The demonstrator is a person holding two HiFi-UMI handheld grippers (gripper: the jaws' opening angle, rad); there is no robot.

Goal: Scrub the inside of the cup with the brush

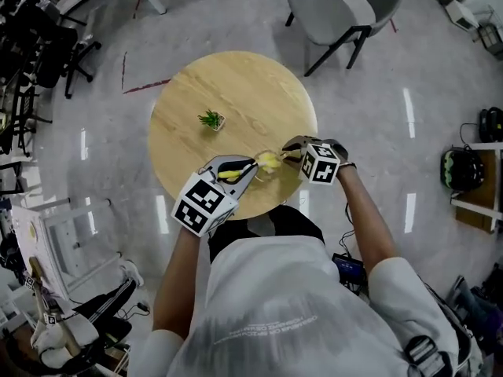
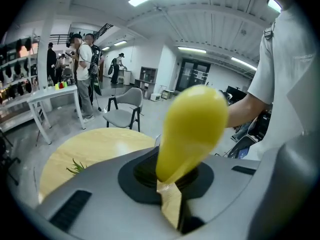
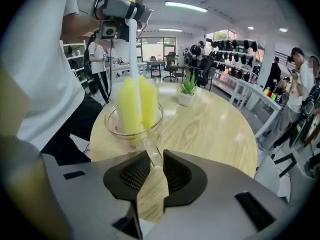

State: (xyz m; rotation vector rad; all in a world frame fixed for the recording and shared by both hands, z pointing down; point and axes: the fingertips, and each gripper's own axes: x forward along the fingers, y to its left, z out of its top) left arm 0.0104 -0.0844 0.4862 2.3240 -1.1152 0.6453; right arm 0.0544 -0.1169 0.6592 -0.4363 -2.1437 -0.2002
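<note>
A clear glass cup (image 3: pixel 134 126) stands on the round wooden table (image 3: pixel 215 129), near its front edge. My right gripper (image 3: pixel 152 164) is shut on the cup's glass handle. The brush's yellow sponge head (image 3: pixel 137 106) sits inside the cup, its white stem rising up to my left gripper (image 3: pixel 120 6). In the left gripper view, my left gripper (image 2: pixel 172 184) is shut on the brush's thick yellow grip (image 2: pixel 192 129). From the head view, the cup (image 1: pixel 269 163) lies between the left gripper (image 1: pixel 240 171) and the right gripper (image 1: pixel 292 149).
A small potted green plant (image 1: pixel 211 119) stands on the table (image 1: pixel 236 77) beyond the cup. A grey chair (image 1: pixel 338 10) stands on the far side of the table. People stand by white tables and shelves in the background.
</note>
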